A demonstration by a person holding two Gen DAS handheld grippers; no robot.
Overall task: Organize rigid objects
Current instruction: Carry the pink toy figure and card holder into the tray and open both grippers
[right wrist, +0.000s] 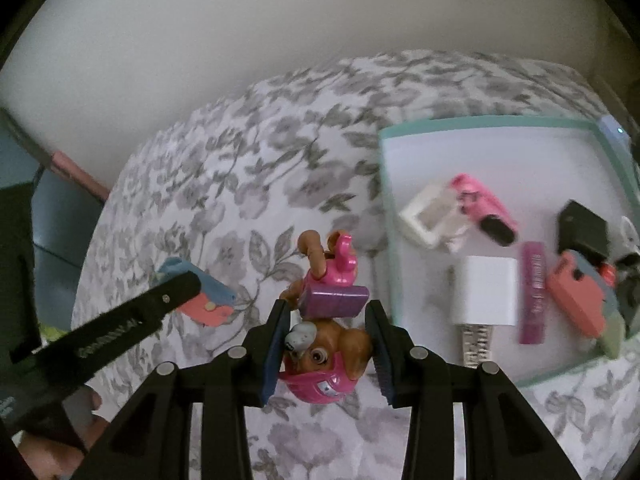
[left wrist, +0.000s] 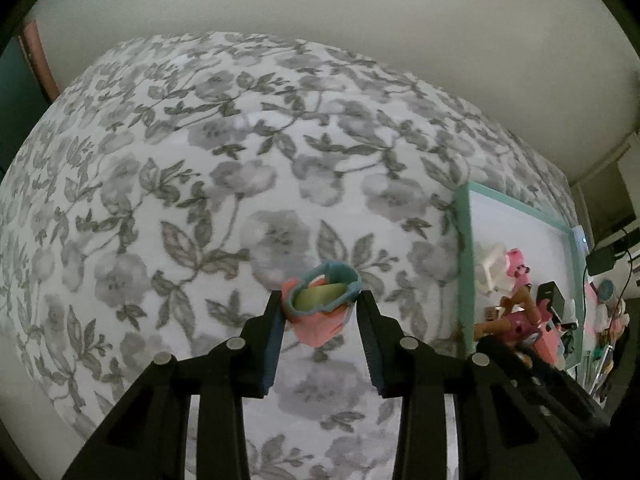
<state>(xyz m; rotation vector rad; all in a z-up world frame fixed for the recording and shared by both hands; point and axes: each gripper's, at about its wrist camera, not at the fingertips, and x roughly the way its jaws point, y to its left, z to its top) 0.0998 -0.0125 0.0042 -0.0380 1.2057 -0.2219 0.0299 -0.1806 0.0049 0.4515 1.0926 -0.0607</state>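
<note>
My left gripper [left wrist: 320, 308] is shut on a small salmon-pink toy with a blue rim and a pale green inside [left wrist: 320, 312], held over the floral cloth [left wrist: 240, 180]. This toy also shows in the right wrist view [right wrist: 204, 296], behind the left gripper's finger. My right gripper [right wrist: 326, 320] is shut on a brown toy dog figure in pink gear [right wrist: 324, 344], with a purple pack. To the right lies a white tray with a mint-green rim [right wrist: 404, 128], also in the left wrist view [left wrist: 464, 240].
In the tray lie a white frame piece [right wrist: 424, 216], a pink figure [right wrist: 480, 204], a white charger block [right wrist: 484, 296], a purple tube [right wrist: 534, 292], a black box [right wrist: 580, 228] and a salmon toy [right wrist: 576, 292]. A wall stands behind the cloth.
</note>
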